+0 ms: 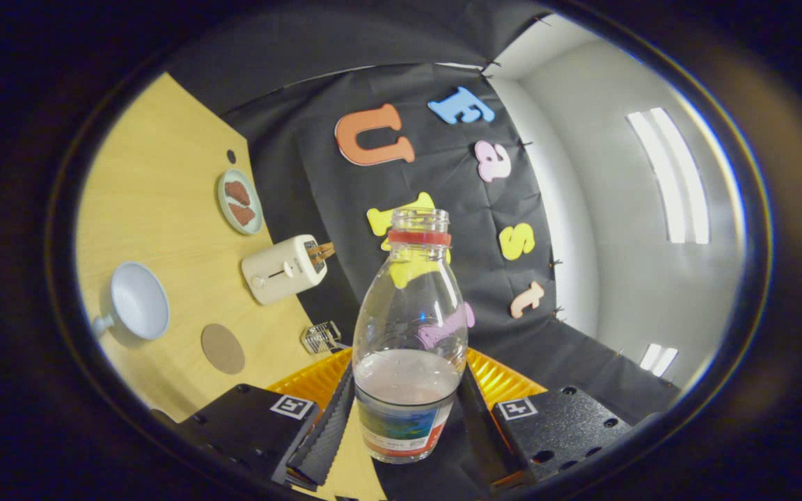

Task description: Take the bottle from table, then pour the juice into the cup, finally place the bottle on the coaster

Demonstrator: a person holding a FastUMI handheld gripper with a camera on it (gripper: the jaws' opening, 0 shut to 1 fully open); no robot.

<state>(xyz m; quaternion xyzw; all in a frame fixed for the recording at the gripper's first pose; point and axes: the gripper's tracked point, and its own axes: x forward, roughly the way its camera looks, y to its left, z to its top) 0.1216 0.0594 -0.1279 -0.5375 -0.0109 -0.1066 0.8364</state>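
A clear uncapped bottle (409, 341) with a red neck ring and a coloured label stands between my fingers, and my gripper (404, 424) is shut on its lower body. Both fingers (328, 431) press against its sides. A little pale liquid sits in its lower part. The whole view is rolled, so the wooden table (157, 181) slopes up on the left. A light blue cup (138, 300) with a handle lies far off to the left on the table. The round brown coaster (223, 348) sits between the cup and my fingers.
A cream toaster (284, 268) with toast in its slots stands beyond the coaster. A plate with two brown slices (239, 202) lies farther back. A small wire rack (322, 337) sits near the table's rim, by an orange ribbed thing (505, 379) behind the bottle.
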